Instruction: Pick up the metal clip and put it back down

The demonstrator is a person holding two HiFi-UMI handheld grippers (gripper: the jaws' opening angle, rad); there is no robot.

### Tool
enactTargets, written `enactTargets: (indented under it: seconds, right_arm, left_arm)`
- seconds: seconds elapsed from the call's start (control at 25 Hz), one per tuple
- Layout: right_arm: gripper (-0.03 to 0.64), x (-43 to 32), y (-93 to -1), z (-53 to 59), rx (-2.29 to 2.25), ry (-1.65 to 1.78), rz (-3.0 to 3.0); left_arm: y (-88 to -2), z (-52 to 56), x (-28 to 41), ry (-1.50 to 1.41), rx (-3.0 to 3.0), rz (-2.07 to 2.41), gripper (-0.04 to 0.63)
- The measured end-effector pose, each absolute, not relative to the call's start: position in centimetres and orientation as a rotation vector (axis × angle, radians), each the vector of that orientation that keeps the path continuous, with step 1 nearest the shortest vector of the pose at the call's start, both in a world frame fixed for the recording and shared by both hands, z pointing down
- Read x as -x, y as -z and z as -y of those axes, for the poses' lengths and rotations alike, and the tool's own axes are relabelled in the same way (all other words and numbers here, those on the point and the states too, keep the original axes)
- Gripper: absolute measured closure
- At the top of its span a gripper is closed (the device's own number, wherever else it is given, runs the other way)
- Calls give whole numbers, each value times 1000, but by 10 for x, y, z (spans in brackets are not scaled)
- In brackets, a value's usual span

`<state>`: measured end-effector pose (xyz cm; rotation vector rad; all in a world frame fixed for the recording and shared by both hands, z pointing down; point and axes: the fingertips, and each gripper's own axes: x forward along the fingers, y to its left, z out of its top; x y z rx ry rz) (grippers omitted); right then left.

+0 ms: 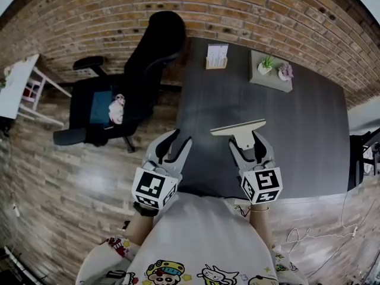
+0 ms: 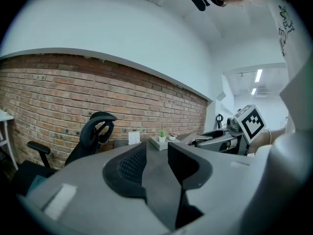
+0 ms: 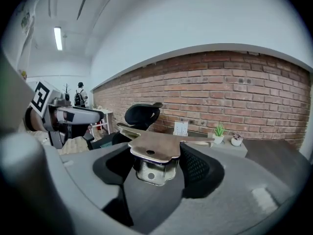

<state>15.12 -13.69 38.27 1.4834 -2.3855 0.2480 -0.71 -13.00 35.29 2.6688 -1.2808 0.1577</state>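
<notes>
The metal clip (image 1: 238, 127), a flat silver T-shaped plate with a folded body under it, hangs above the dark table (image 1: 303, 141) near its front edge. My right gripper (image 1: 247, 142) is shut on the clip's folded body. In the right gripper view the clip (image 3: 159, 151) fills the gap between the black pads (image 3: 198, 163), its wide plate resting above them. My left gripper (image 1: 172, 145) hovers beside it at the table's left corner. Its jaws stand apart with nothing between them, as the left gripper view shows around the gripper (image 2: 156, 153).
A black office chair (image 1: 139, 70) stands left of the table on the wood floor. At the table's far edge are a small card stand (image 1: 217, 57) and a grey tray with two little plant pots (image 1: 271, 71). A brick wall runs behind. A white shelf (image 1: 21, 88) is far left.
</notes>
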Motion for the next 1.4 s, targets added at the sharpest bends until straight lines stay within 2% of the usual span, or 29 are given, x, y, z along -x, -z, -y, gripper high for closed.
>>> enactTargets:
  seconds: [0.56,0.92,1.4]
  right_arm:
    - [330,-166,-340,118,-1536,-212,2474]
    - [330,-153,-332,111,-1512,-212,2524]
    - [330,-147,-331,104,-1521,-236,2525]
  left_arm:
    - [-322,118,12,-99,-2713,1313,561]
    - [-327,111,19,-125,-2695,1332,594]
    - [-333,108,25,-144,-2684,1318,595]
